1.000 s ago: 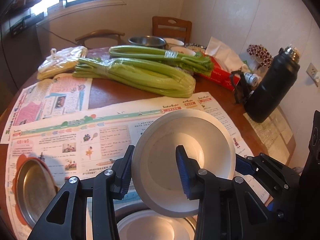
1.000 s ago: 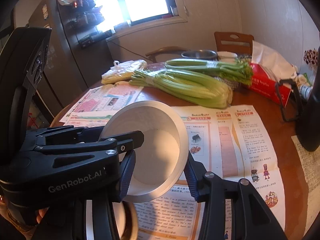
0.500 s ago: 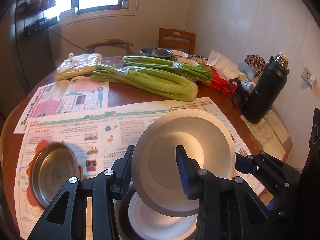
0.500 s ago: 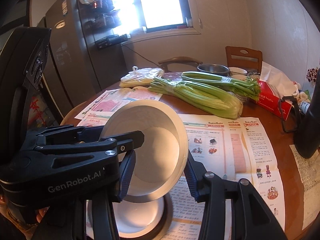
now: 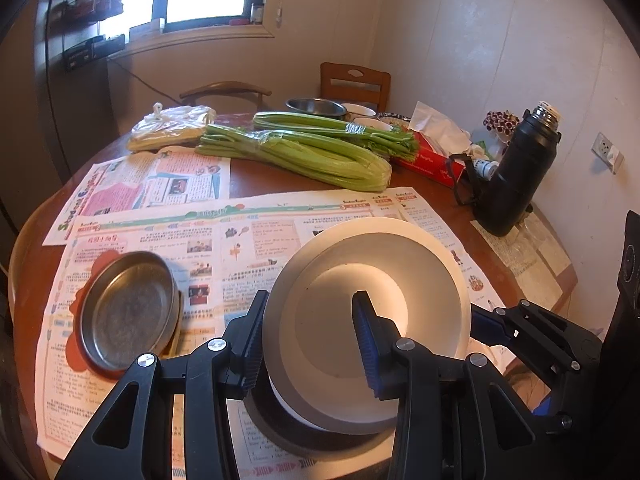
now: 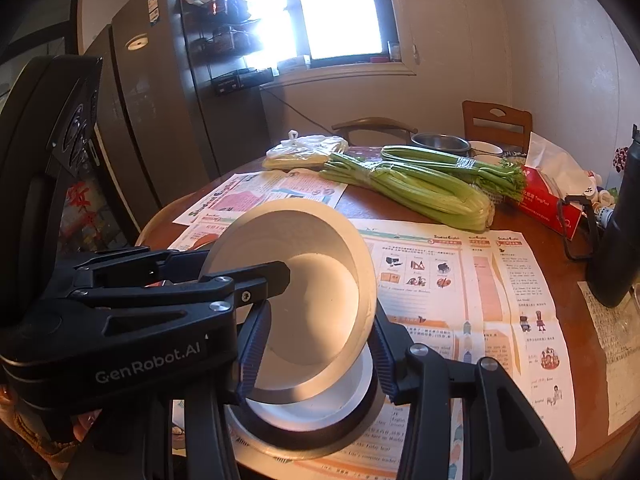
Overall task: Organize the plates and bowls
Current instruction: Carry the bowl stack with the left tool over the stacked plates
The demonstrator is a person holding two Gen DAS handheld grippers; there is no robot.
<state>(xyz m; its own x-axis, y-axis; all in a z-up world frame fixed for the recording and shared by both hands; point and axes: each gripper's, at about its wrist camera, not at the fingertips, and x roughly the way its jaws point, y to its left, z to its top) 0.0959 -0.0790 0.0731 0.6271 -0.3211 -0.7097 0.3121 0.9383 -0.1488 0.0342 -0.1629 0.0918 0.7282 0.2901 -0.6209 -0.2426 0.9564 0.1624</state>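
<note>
— Two hand-held grippers on one white bowl [image 5: 372, 312], is that right?

— Yes. The left hand-held gripper [image 5: 308, 344] pinches the bowl's near rim, one blue pad inside and one outside. The right hand-held gripper [image 6: 316, 348] clamps the rim on the other side the same way. The bowl is lifted and tilted, its mouth facing the cameras, above a dark-rimmed bowl [image 6: 320, 428] standing on the newspaper [image 6: 472, 292].

— Any writing you can read?

— "GenRobot.AI" is printed in white on the black body of the left hand-held gripper, seen in the right wrist view. The newspaper's small print is too fine to read, and the red tissue box [image 6: 548, 208] has lettering I cannot make out.

— What else is on the worktop [image 5: 280, 180]?

— A shallow metal dish [image 5: 124, 312] to the left, mouth up, and celery bundles [image 5: 304, 152] lying lengthwise across the far side.
</note>
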